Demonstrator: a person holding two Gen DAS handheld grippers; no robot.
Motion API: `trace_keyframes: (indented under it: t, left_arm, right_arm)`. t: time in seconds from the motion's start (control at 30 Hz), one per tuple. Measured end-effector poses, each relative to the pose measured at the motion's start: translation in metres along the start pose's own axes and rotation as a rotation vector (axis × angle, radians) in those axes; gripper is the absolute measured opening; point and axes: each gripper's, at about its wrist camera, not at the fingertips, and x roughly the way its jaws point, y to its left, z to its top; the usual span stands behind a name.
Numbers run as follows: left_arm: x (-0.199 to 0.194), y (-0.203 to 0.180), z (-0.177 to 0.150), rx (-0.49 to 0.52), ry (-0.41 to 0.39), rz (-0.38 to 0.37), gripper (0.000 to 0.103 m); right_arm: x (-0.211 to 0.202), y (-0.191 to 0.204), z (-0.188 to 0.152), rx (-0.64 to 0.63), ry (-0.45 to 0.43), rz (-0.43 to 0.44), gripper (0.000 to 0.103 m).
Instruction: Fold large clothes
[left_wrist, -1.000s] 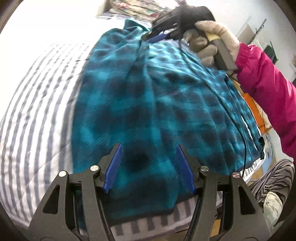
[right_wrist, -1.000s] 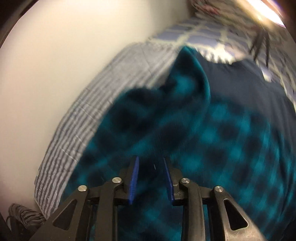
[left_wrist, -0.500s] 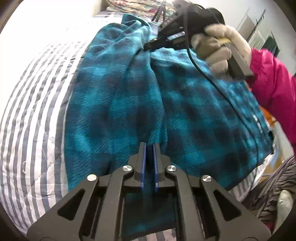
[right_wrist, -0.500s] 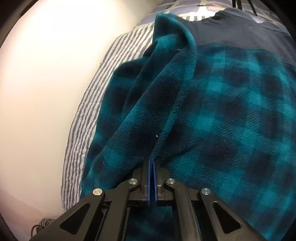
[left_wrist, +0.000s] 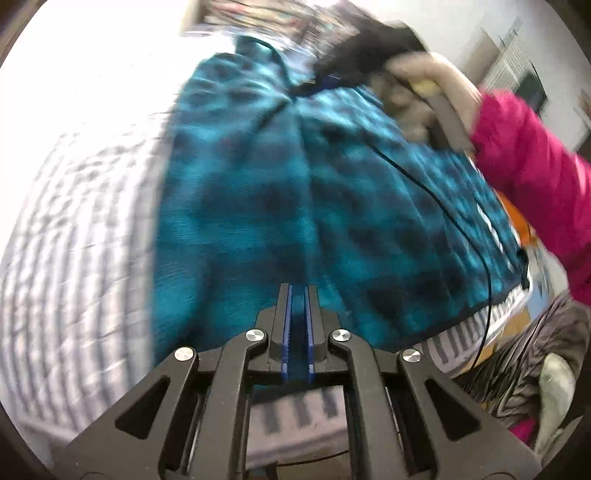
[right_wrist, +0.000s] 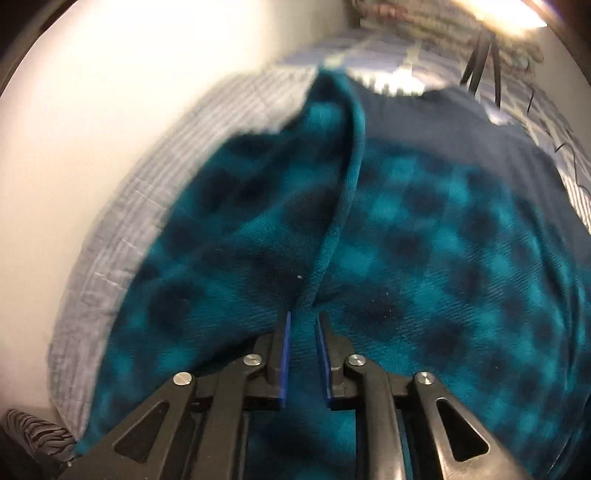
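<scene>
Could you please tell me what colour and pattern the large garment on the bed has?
The garment is teal with a dark check pattern, clearest in the right wrist view.

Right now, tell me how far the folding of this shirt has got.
Early stage. Done: the plaid shirt lies spread on the striped bedding. In hand: the left gripper and right gripper each pinch a ridge of its cloth; their fingers have just eased apart slightly. Left: no finished fold shows yet, so every fold remains.

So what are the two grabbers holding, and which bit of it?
Both pinch the teal plaid fleece: the left gripper near its bottom hem, the right gripper on a raised fold further up.
</scene>
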Motion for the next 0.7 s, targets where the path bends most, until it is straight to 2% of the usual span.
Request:
trace_keyframes:
  t: [0.07, 0.1, 0.2, 0.3, 0.43, 0.5, 0.57, 0.6, 0.63, 0.67, 0.7]
  left_arm:
    - [-0.018, 0.022, -0.006, -0.093, -0.036, 0.015, 0.046]
    - [-0.026, 0.034, -0.009, -0.145, -0.053, 0.019, 0.048]
    - [-0.034, 0.067, -0.017, -0.279, -0.061, 0.022, 0.048]
    - [-0.029, 0.085, -0.019, -0.367, -0.052, -0.004, 0.048]
    - [-0.013, 0.085, -0.015, -0.38, -0.012, -0.04, 0.049]
    - [0.0, 0.084, -0.015, -0.383, 0.026, -0.031, 0.049]
    - [0.01, 0.082, -0.014, -0.389, 0.043, -0.036, 0.049]
    - [0.01, 0.079, -0.014, -0.378, 0.027, -0.039, 0.049]
    - [0.011, 0.075, -0.013, -0.36, 0.032, -0.044, 0.047]
    - [0.013, 0.071, -0.013, -0.339, 0.038, -0.045, 0.026]
    - [0.016, 0.068, -0.012, -0.325, 0.053, -0.045, 0.015]
  right_arm:
    - [-0.021, 0.008, -0.007, -0.007, -0.04, 0.048, 0.018]
    - [-0.03, 0.015, -0.012, -0.018, -0.056, 0.092, 0.019]
    - [-0.037, 0.045, -0.031, -0.082, -0.043, 0.19, 0.019]
    - [-0.024, 0.068, -0.047, -0.163, -0.005, 0.184, 0.019]
    - [0.008, 0.068, -0.063, -0.171, 0.062, 0.131, 0.019]
    - [0.028, 0.06, -0.064, -0.162, 0.093, 0.099, 0.018]
    - [0.029, 0.058, -0.065, -0.162, 0.094, 0.11, 0.018]
    - [0.026, 0.059, -0.064, -0.169, 0.107, 0.102, 0.018]
    - [0.021, 0.06, -0.062, -0.171, 0.113, 0.102, 0.019]
    - [0.016, 0.06, -0.058, -0.167, 0.105, 0.114, 0.022]
    - [0.009, 0.059, -0.05, -0.157, 0.089, 0.134, 0.023]
